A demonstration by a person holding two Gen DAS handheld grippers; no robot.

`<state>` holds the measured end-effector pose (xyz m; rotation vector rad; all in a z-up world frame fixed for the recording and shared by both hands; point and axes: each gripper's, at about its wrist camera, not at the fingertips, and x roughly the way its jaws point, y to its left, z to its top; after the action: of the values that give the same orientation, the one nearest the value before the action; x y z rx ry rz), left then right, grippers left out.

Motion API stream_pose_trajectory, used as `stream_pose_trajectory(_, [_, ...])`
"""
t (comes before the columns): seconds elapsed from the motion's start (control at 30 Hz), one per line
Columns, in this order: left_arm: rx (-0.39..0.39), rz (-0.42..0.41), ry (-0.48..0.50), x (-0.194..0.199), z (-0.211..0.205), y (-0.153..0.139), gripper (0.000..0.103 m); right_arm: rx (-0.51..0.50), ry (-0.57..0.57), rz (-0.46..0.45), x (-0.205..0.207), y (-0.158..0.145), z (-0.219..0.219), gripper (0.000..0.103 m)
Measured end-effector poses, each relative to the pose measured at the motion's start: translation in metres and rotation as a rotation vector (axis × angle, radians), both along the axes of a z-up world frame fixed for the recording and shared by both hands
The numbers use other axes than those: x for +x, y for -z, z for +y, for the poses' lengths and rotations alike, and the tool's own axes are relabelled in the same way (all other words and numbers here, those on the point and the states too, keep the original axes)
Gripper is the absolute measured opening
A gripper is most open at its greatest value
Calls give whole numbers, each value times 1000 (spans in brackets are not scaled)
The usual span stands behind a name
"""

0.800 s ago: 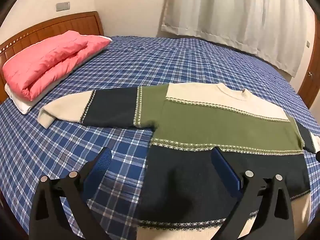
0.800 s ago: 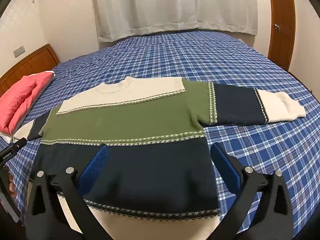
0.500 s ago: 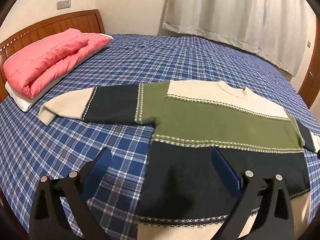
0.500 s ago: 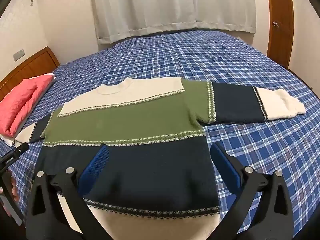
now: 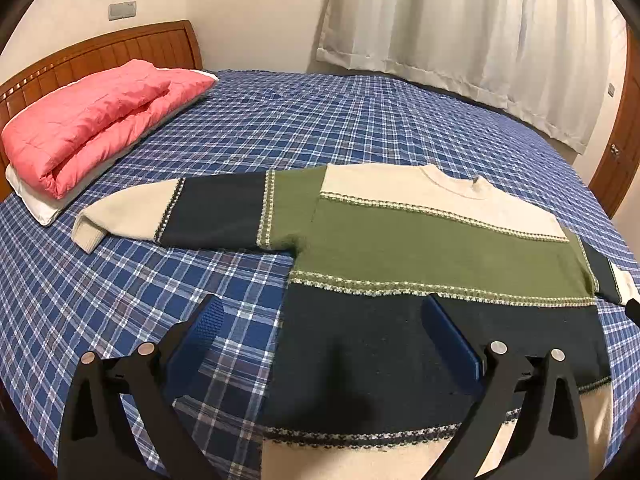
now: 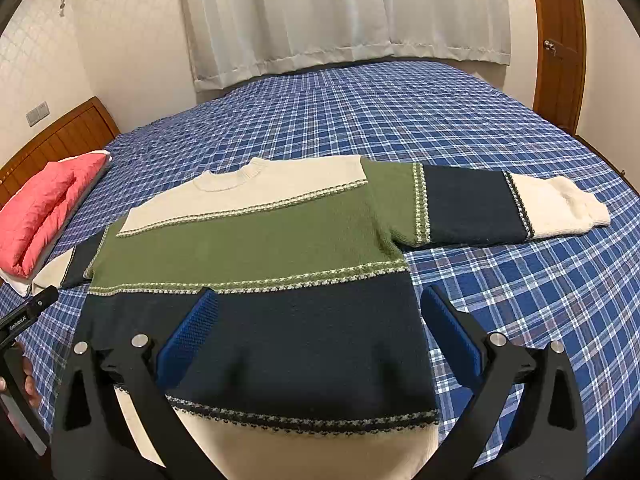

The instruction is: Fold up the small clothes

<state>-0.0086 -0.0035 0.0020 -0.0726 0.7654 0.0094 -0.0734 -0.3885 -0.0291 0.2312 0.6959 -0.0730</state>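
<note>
1. Bedroom walls and pale curtains (image 6: pixel 340 20) close off the far side, with a wooden headboard (image 5: pixel 100 56) at the head of the bed.
2. Blue plaid bedspread (image 5: pixel 320 120) covers the whole bed and is the working surface; everything below is placed relative to the sweater.
3. Colour-block knit sweater (image 6: pixel 256 248) lies flat and face up in the middle, cream at the neck, then green, then navy, then a cream hem nearest the cameras. Both sleeves are spread straight out to the sides, so no fold has been made yet.
4. Folded pink quilt (image 5: pixel 92 120) sits on a white pillow (image 5: pixel 36 204), well beyond the sweater's left sleeve cuff (image 5: pixel 86 232), toward the headboard.
5. Left gripper (image 5: pixel 320 328) hovers over the sweater's lower left edge, fingers wide apart, holding nothing.
6. Right gripper (image 6: pixel 316 320) hovers over the navy band near the lower right edge, likewise spread and empty.
7. Likely risks: thick knit may slip from a shallow pinch, a grip could catch the bedspread beneath, or uneven lifting by the two hands could skew the fold and leave a sleeve bunched.
</note>
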Motion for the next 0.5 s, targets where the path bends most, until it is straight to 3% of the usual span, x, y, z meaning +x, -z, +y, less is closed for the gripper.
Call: stream_pose_trajectory(0.5, [2,-3,-4,-4,-3,-3,99,6,-7,-2,-4,-3,7,101])
